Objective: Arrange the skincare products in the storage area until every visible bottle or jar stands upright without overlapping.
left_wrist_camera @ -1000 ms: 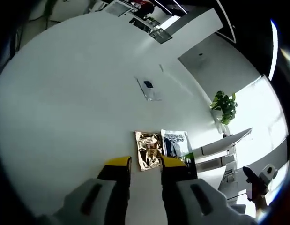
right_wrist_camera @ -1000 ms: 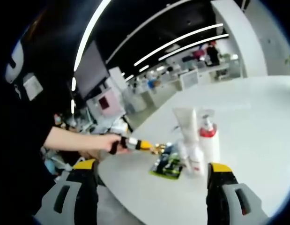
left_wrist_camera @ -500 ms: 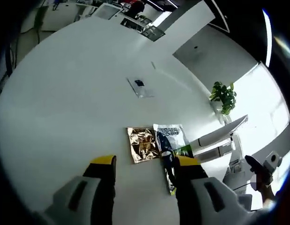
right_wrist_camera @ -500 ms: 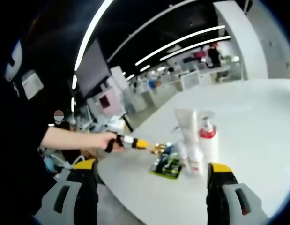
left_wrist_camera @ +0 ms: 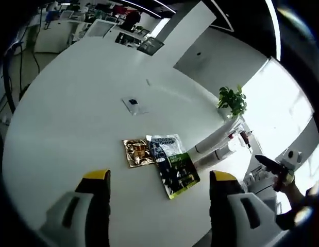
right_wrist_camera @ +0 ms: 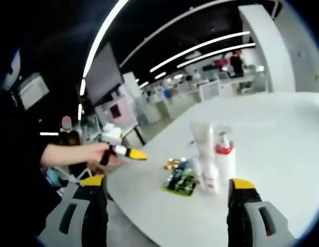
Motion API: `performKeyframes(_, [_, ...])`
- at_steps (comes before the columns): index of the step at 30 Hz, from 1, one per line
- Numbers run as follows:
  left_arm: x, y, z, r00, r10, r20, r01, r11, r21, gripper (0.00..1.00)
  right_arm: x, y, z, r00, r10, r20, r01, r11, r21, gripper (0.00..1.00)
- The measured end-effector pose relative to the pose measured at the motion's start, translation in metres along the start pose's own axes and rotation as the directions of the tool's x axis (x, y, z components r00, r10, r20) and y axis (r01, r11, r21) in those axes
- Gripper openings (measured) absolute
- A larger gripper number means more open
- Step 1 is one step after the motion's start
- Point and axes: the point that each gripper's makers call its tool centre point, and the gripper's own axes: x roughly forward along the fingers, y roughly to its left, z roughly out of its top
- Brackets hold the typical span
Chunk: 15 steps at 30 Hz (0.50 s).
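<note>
Left gripper [left_wrist_camera: 159, 180] has backed away from the sachets; its jaws have spread wide and hold nothing. Right gripper [right_wrist_camera: 167, 188] is equally wide, empty. Nearest the left: green sachet [left_wrist_camera: 177, 172], then gold sachet [left_wrist_camera: 138, 153], both flat. Beyond them, bottles [right_wrist_camera: 216, 164] stand upright (tall tube [right_wrist_camera: 202, 139] behind). No container visible on the table [left_wrist_camera: 61, 118].

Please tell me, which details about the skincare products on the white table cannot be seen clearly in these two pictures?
- Right gripper view: labels on the pump bottle and white tube are too small and blurred to read.
- Right gripper view: small bottles overlap; their count is unclear.
- Left gripper view: the bottles are distant and washed out by window glare.
- Left gripper view: print on the sachets is too small.
</note>
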Motion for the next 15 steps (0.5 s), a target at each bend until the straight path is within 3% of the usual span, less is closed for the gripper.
performKeyframes(12, [-0.042, -0.033, -0.007, 1.0, -0.007, 0.005, 0.006, 0.988, 0.156, 0.86, -0.01, -0.007, -0.001, 0.999, -0.032, -0.005, 0.032, 0.999, -0.034, 0.99])
performKeyframes(13, [-0.047, -0.043, -0.005, 0.999, -0.044, 0.026, 0.039, 0.989, 0.143, 0.87, -0.011, -0.006, 0.0, 0.999, -0.034, -0.007, 0.034, 0.998, -0.044, 0.99])
performKeyframes(15, [-0.056, -0.053, -0.002, 0.996, -0.06, 0.064, 0.051, 0.989, 0.141, 0.9, -0.012, -0.006, 0.001, 0.999, -0.035, -0.006, 0.035, 0.998, -0.059, 0.99])
